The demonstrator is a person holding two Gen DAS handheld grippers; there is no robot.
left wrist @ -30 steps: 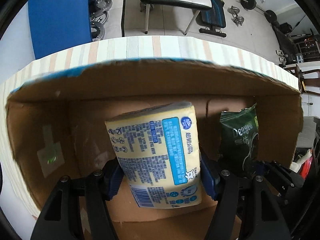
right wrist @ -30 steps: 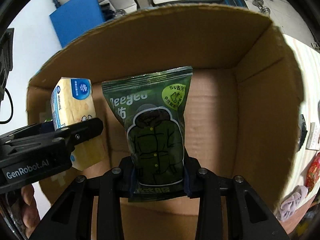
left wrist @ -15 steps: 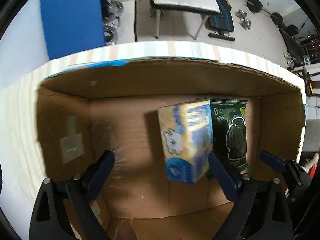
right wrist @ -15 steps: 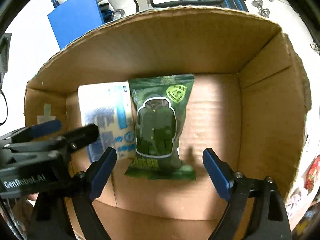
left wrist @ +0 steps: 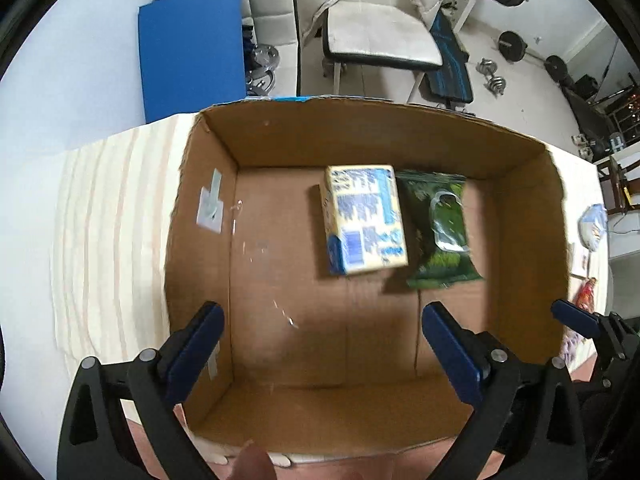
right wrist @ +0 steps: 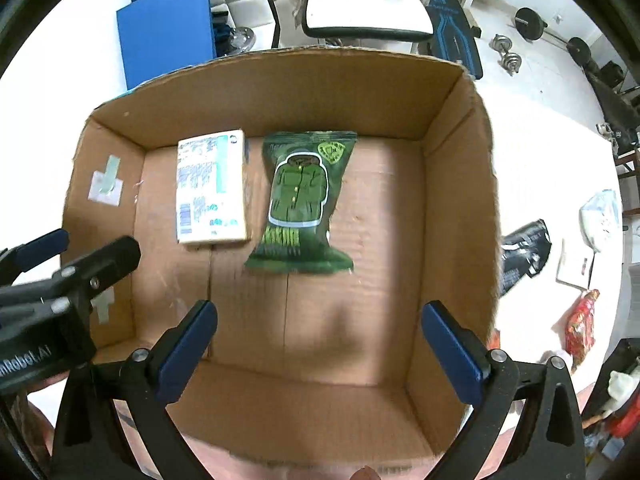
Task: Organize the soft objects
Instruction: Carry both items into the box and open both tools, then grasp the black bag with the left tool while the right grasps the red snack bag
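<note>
Left gripper spread wide, holding nothing, blue pads at lower left and lower right of its frame, over the near part of the box. Right gripper also wide open and empty, above the box's near wall.

Tissue pack, yellow and blue, lies flat on the box floor, upper centre of the left view; in the right view tissue pack sits left of centre. Green pouch lies just beside it on the right, edges about touching in the left view; right view shows the green pouch at centre with a thin gap between them. Both are clear of the grippers.

Striped cloth under the box, left side. Loose packets on the surface at right of the right view.
</note>
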